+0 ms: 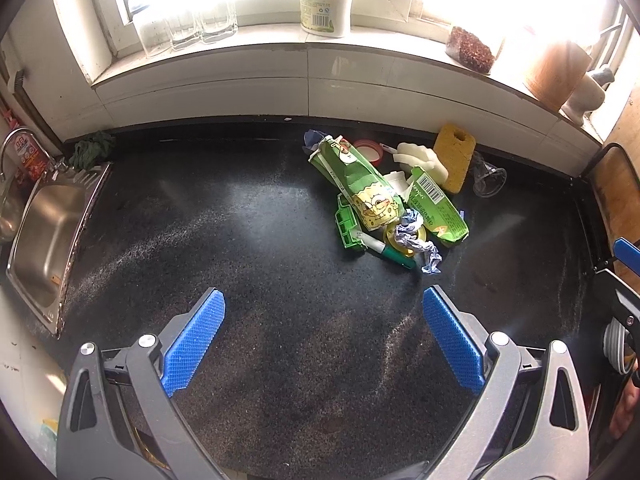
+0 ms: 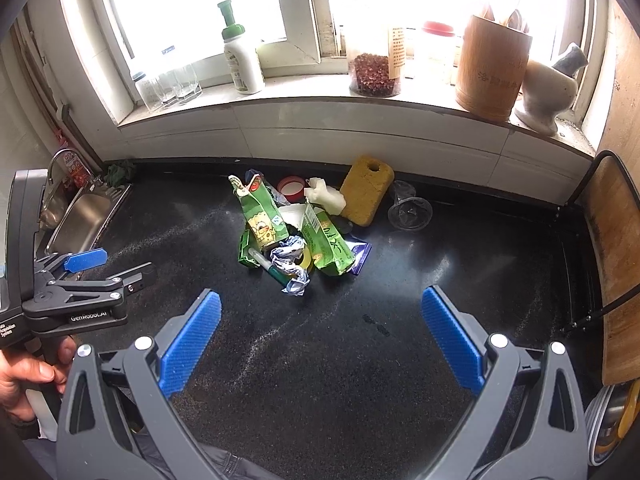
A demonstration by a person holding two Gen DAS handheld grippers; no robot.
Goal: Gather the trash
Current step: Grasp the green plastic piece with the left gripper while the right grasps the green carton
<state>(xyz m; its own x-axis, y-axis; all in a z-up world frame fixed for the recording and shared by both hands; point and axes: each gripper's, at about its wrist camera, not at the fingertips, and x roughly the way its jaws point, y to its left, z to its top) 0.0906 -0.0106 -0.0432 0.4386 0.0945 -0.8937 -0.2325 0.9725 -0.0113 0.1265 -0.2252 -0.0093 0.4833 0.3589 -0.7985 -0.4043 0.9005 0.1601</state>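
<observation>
A pile of trash lies on the black counter (image 1: 240, 240): a green cartoon snack bag (image 1: 360, 184) (image 2: 260, 216), a second green bag (image 1: 436, 208) (image 2: 326, 246), crumpled paper (image 1: 416, 240) (image 2: 290, 262), a green-capped marker (image 1: 384, 252) (image 2: 266, 266), a green box (image 1: 347, 226), a purple wrapper (image 2: 360, 256), white foam (image 1: 424, 160) (image 2: 326, 196) and a yellow sponge (image 1: 454, 156) (image 2: 366, 188). My left gripper (image 1: 324, 320) is open and empty, short of the pile. My right gripper (image 2: 320, 320) is open and empty, short of the pile. The left gripper also shows in the right wrist view (image 2: 86, 260).
A steel sink (image 1: 44, 236) (image 2: 86, 216) with a tap lies at the left. A wooden board (image 2: 616, 264) stands at the right. The windowsill holds glasses (image 1: 184, 28), a soap bottle (image 2: 242, 60), a jar (image 2: 374, 72) and a bamboo holder (image 2: 492, 64). A clear cup (image 2: 410, 210) lies near the sponge.
</observation>
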